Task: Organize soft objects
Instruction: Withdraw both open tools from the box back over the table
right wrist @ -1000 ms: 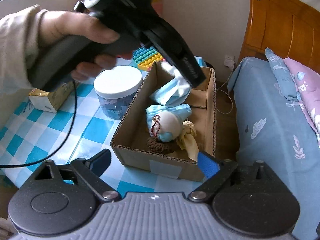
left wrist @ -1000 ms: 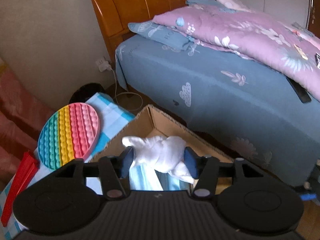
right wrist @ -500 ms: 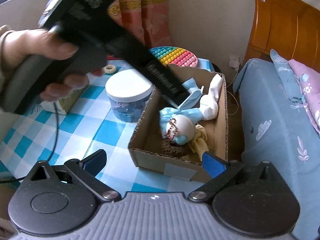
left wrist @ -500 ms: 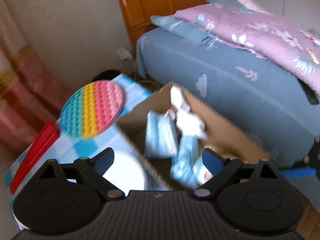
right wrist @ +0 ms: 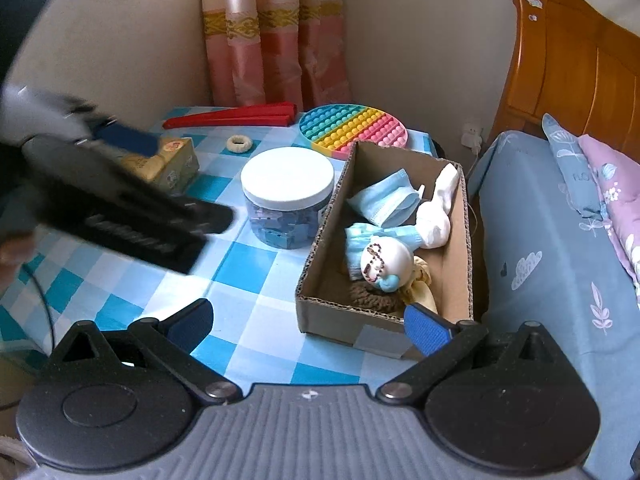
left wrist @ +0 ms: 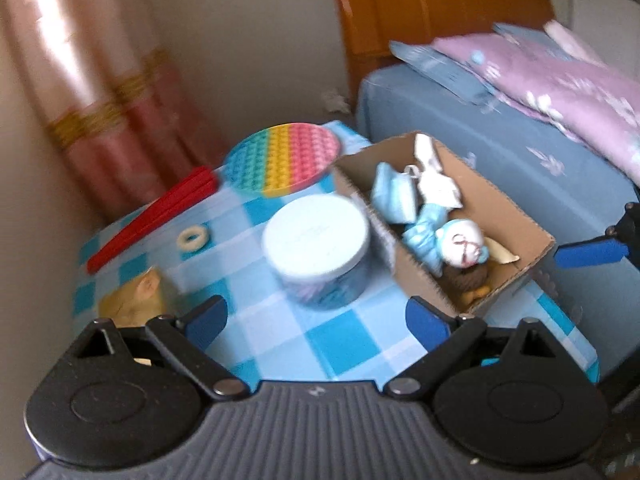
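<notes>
cardboard box (right wrist: 456, 264): open-topped, long, on the table's bed-side edge | face mask (right wrist: 382, 202): pale blue, crumpled at far end | white sock (right wrist: 434, 216): draped against the right wall, toe up | doll (right wrist: 384, 262): white head, blue clothes (lying mid-box) | brown knit piece (right wrist: 370, 298): near end, beside a yellowish cloth (right wrist: 420, 284)

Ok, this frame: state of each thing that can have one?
Left gripper: open, empty.
Right gripper: open, empty.
Box: open-topped, holding soft items.
Sock: in box, against far wall.
Mask: in box, crumpled.
Doll: lying in box.
Jar: lid on, upright.
Hair tie: on table, outside box.
</notes>
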The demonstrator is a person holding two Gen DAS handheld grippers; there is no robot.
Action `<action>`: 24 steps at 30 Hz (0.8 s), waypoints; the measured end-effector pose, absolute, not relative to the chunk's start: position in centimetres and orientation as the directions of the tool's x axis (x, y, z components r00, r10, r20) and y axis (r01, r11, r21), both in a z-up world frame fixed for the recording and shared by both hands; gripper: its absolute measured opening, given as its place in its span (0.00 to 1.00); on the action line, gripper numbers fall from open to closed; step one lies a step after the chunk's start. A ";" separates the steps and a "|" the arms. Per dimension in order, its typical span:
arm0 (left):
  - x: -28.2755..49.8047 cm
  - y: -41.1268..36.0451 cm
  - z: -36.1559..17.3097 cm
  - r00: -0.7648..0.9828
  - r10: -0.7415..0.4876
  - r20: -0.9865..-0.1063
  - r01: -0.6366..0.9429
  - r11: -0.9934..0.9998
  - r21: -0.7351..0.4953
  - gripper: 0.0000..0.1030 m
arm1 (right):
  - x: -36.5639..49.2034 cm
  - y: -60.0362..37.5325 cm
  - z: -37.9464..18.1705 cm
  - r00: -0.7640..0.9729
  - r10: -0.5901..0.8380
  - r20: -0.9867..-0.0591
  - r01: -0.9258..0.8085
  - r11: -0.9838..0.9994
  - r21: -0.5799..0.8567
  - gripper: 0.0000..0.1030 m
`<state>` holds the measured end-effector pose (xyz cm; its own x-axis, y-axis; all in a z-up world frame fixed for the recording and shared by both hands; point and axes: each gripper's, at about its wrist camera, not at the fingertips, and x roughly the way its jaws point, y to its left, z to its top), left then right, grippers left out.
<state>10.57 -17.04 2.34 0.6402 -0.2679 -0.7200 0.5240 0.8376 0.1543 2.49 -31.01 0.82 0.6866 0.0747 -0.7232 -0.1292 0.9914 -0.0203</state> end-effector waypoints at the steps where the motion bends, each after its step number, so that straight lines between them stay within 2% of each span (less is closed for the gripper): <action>1: 10.3 -16.1 2.3 0.650 -0.259 -0.714 0.500 0.853 0.145 0.93 | 2.5 -30.9 0.8 0.687 0.074 -0.723 -0.133 0.991 -0.024 1.00; 9: 9.2 -8.1 1.6 0.721 -0.145 -0.677 0.295 0.949 0.110 0.93 | 2.6 -29.3 1.0 0.686 0.096 -0.722 -0.181 0.983 -0.040 1.00; 12: 9.2 -5.8 1.1 0.732 -0.105 -0.673 0.240 0.964 0.111 0.97 | 3.0 -28.6 0.8 0.677 0.107 -0.728 -0.192 0.981 -0.034 1.00; 19: 10.7 -2.4 -0.4 0.726 -0.011 -0.687 0.166 0.973 0.160 0.97 | 3.9 -26.7 0.5 0.660 0.118 -0.742 -0.228 0.973 -0.048 1.00; 24: 12.3 -0.8 -0.5 0.735 -0.002 -0.678 0.150 0.976 0.160 0.97 | 4.6 -25.7 0.6 0.655 0.122 -0.745 -0.253 0.965 -0.064 1.00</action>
